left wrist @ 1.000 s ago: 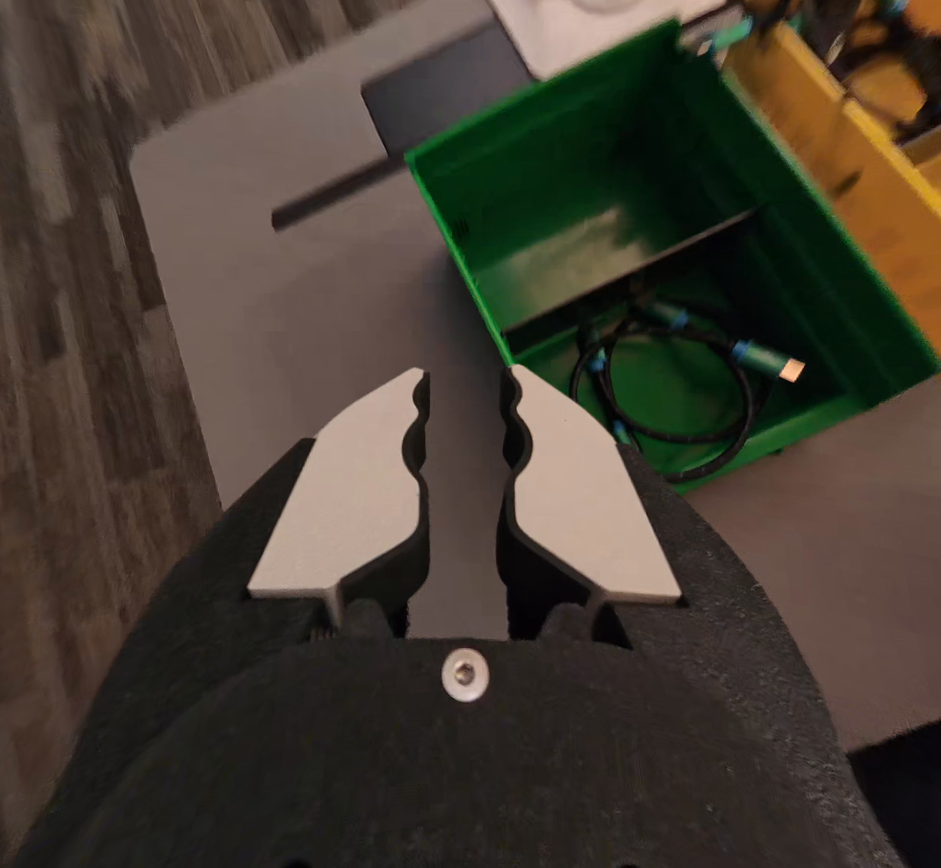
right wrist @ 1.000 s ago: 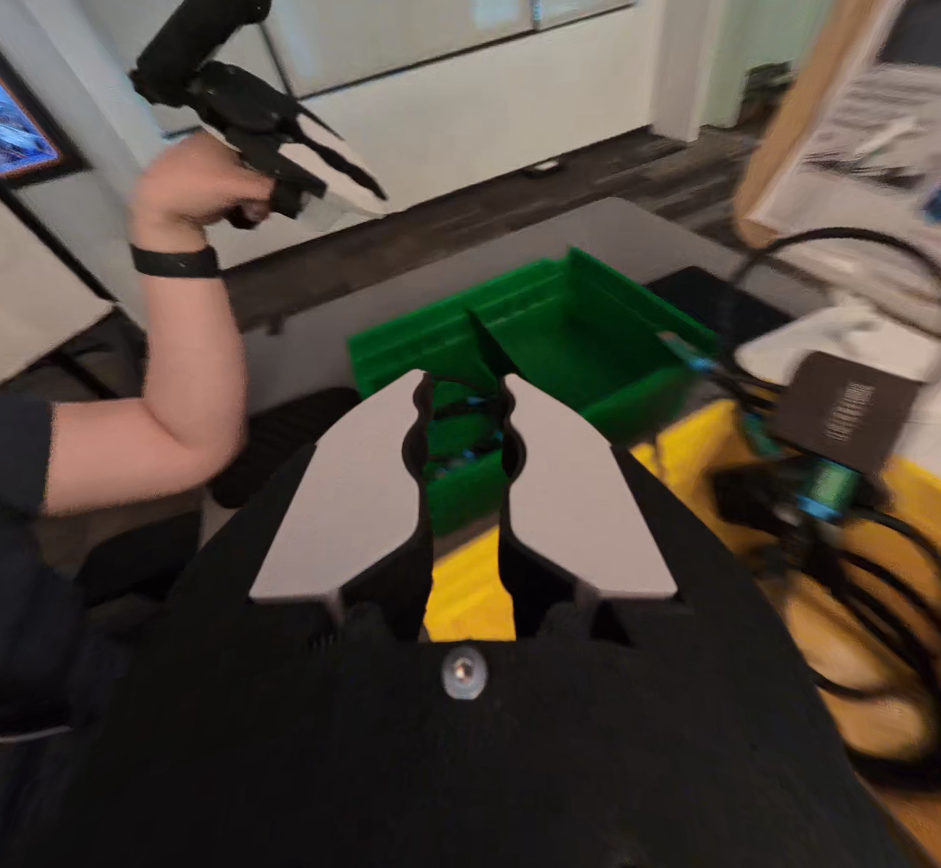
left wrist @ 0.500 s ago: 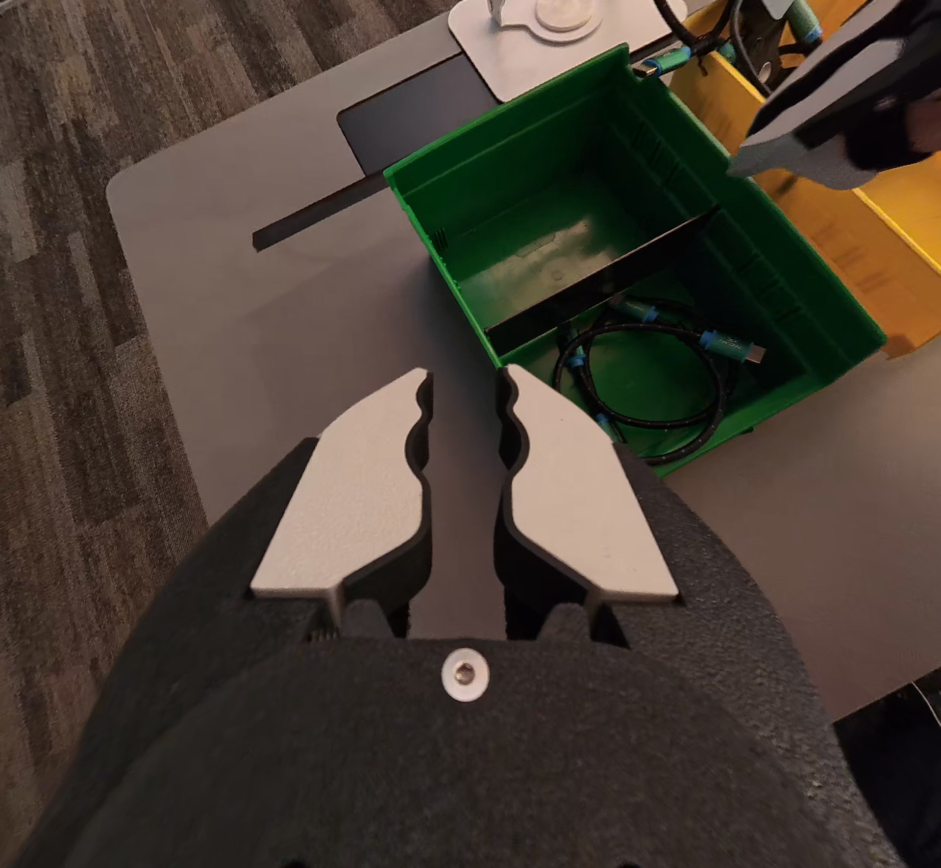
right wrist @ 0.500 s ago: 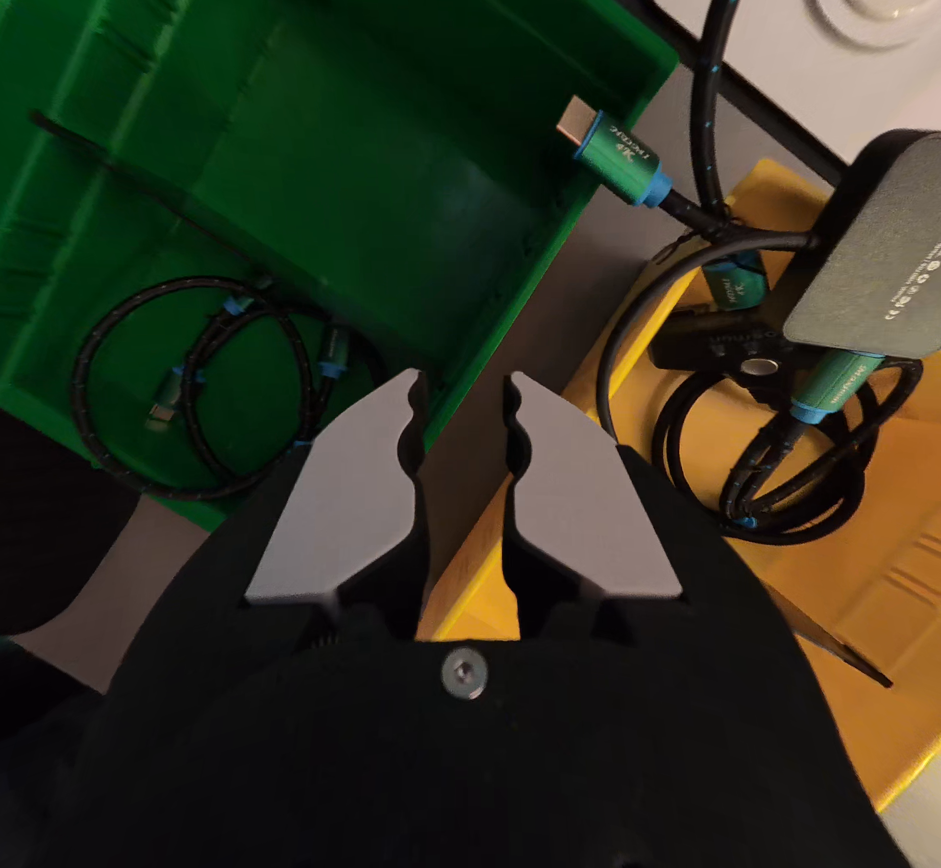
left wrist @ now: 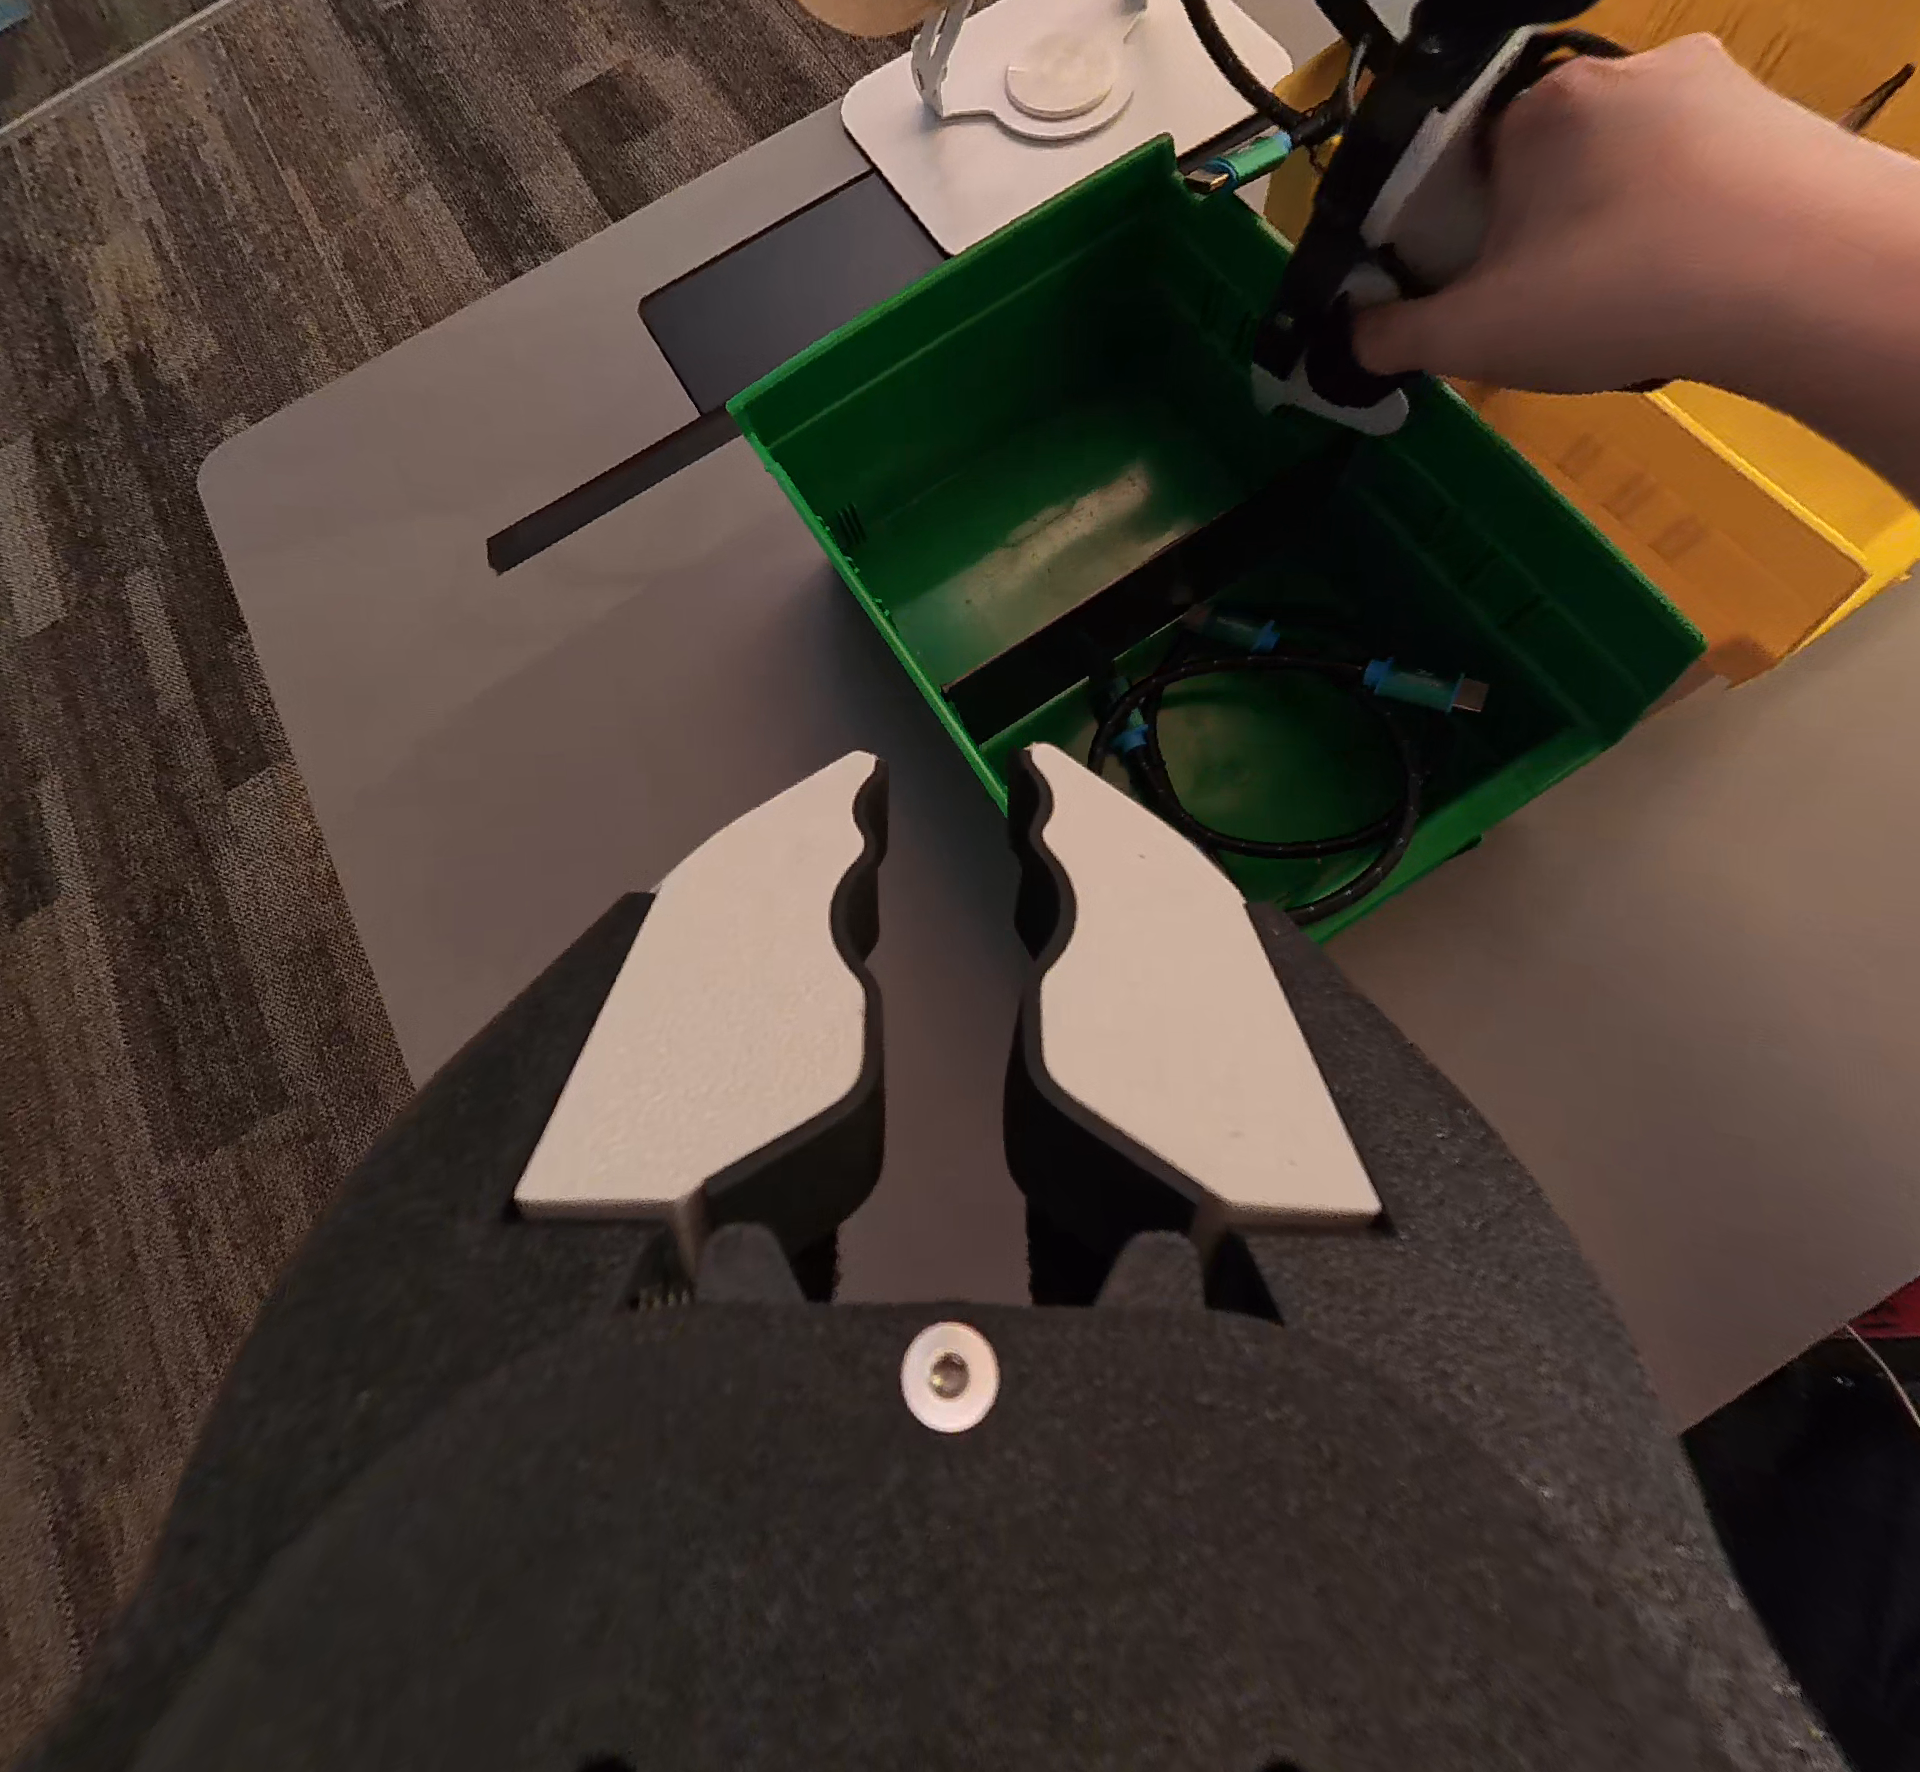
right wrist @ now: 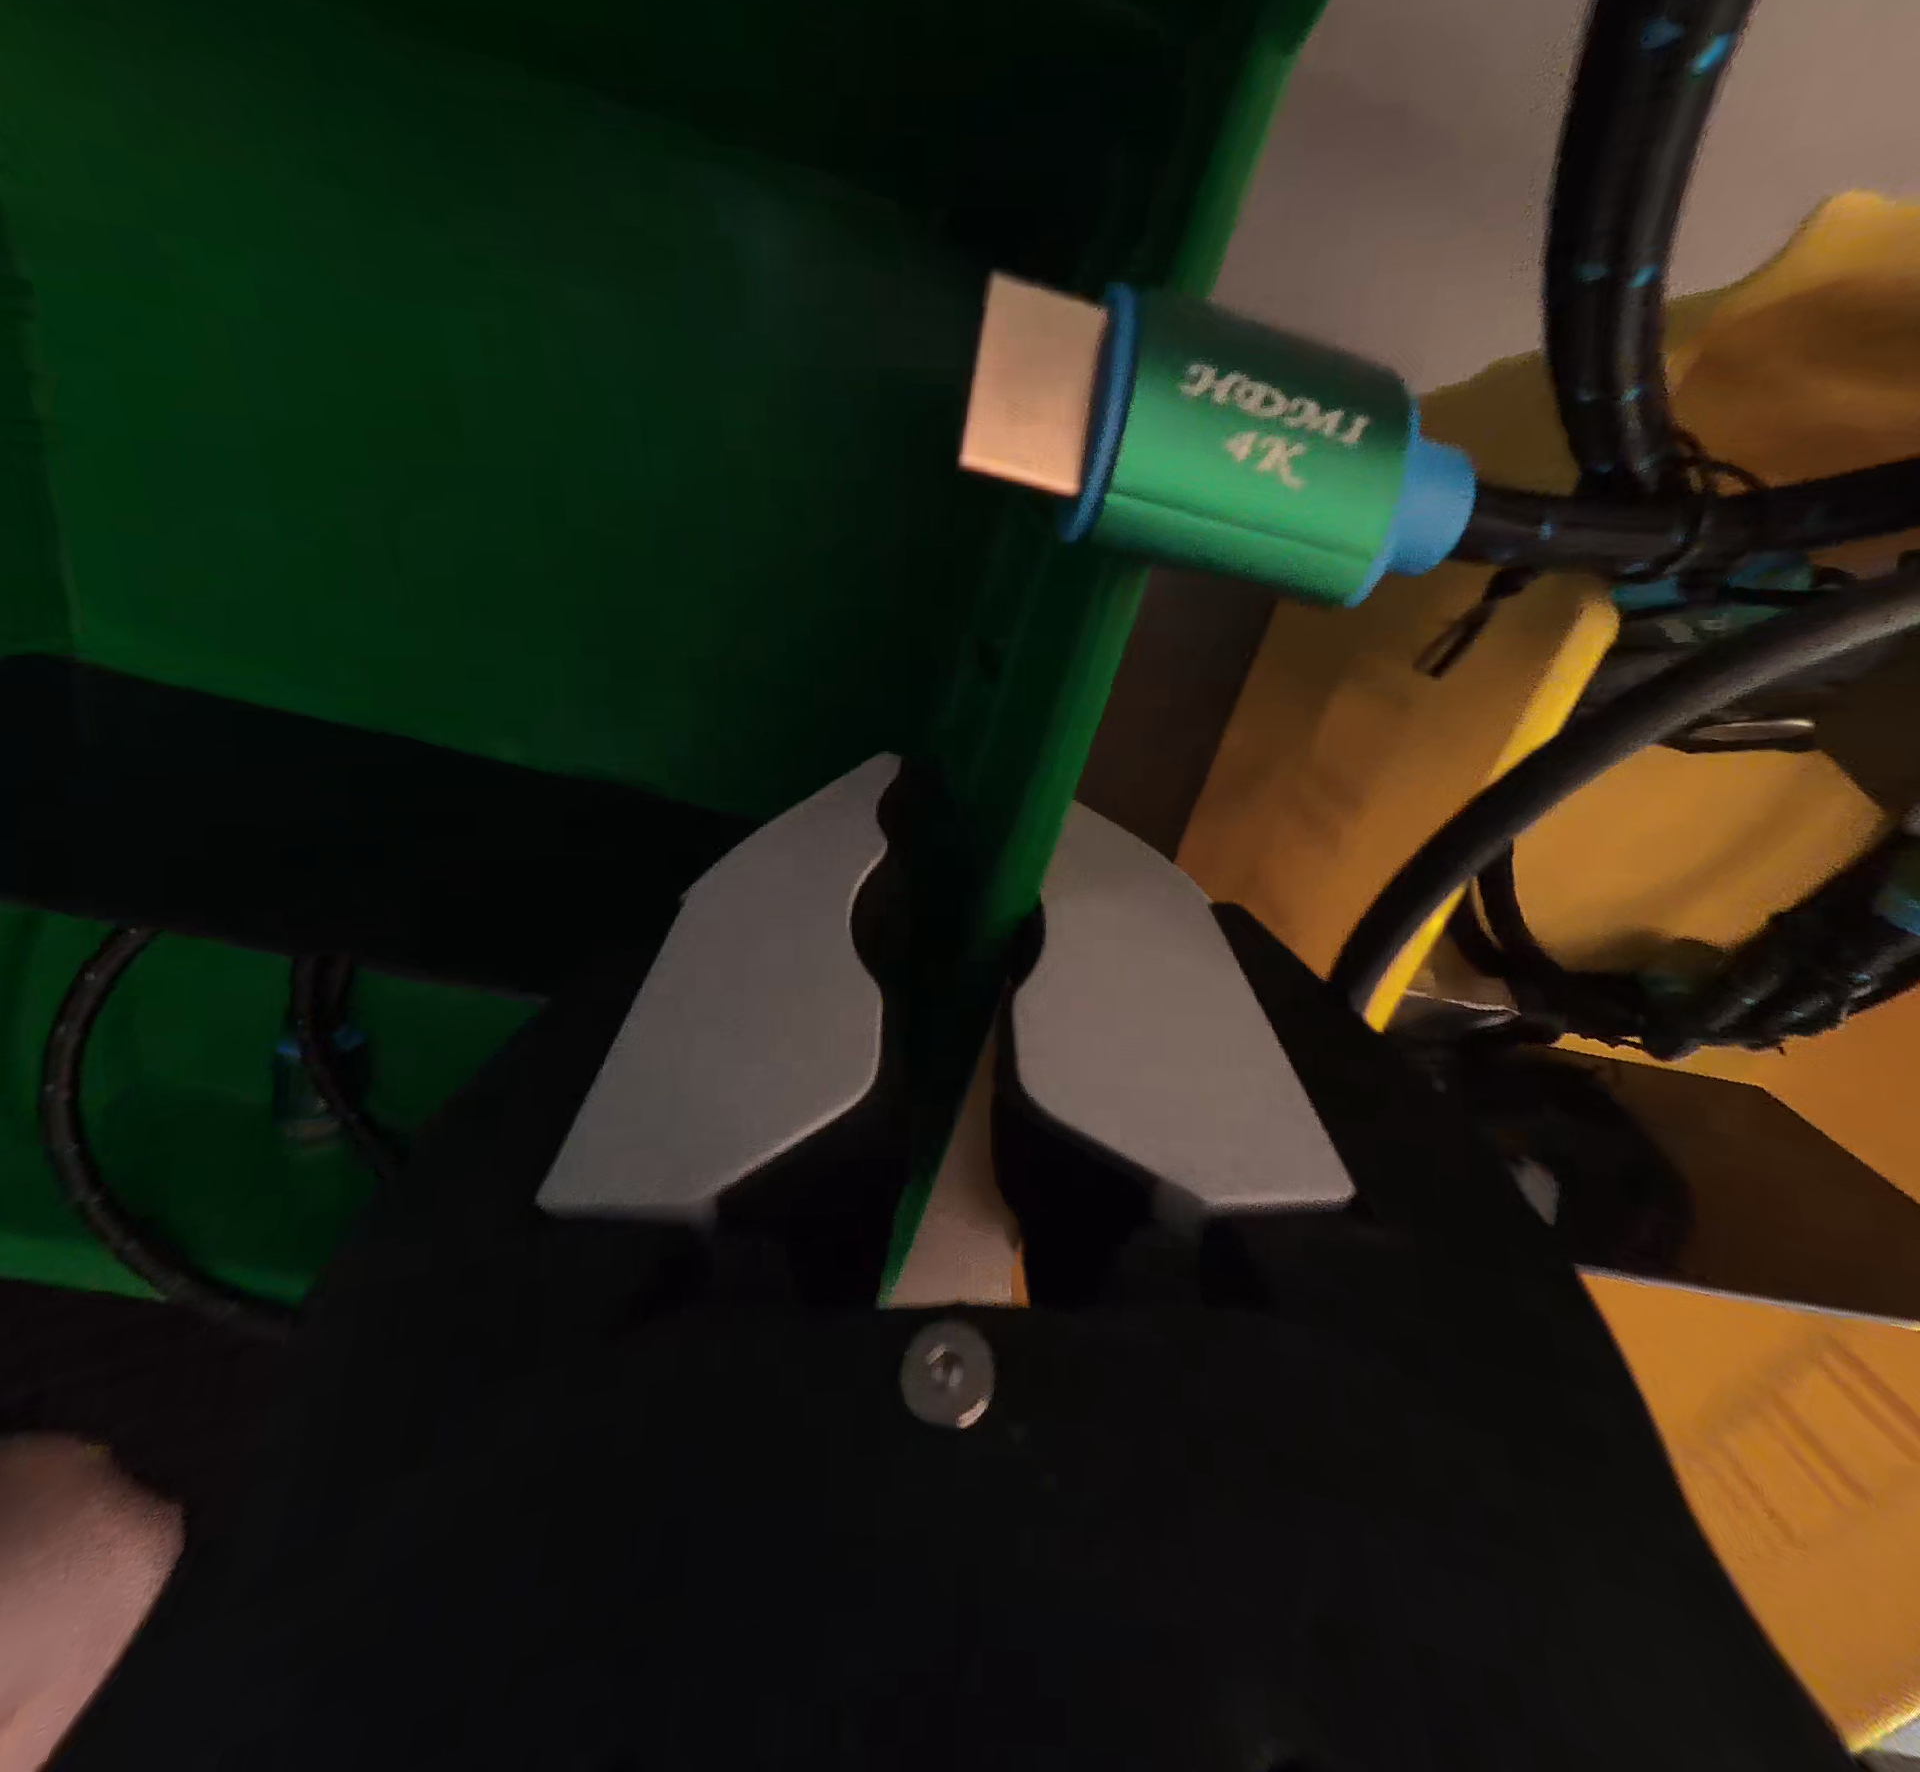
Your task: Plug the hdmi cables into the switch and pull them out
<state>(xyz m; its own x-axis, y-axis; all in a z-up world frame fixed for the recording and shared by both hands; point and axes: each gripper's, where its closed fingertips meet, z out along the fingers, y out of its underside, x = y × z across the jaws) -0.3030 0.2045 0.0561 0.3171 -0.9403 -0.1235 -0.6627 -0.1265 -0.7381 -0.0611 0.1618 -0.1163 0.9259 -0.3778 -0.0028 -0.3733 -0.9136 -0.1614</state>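
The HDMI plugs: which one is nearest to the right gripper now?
The plug that sticks out over the green bin's wall, just ahead of the right gripper. The other plugs lie on the coiled cable in the bin's near compartment.

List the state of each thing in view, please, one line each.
left gripper: open, empty, above the table.
right gripper: open, astride the green bin's wall.
green bin: upright, divider fitted.
coiled cable: in near compartment, unplugged.
HDMI plug: unplugged, overhanging the bin's rim.
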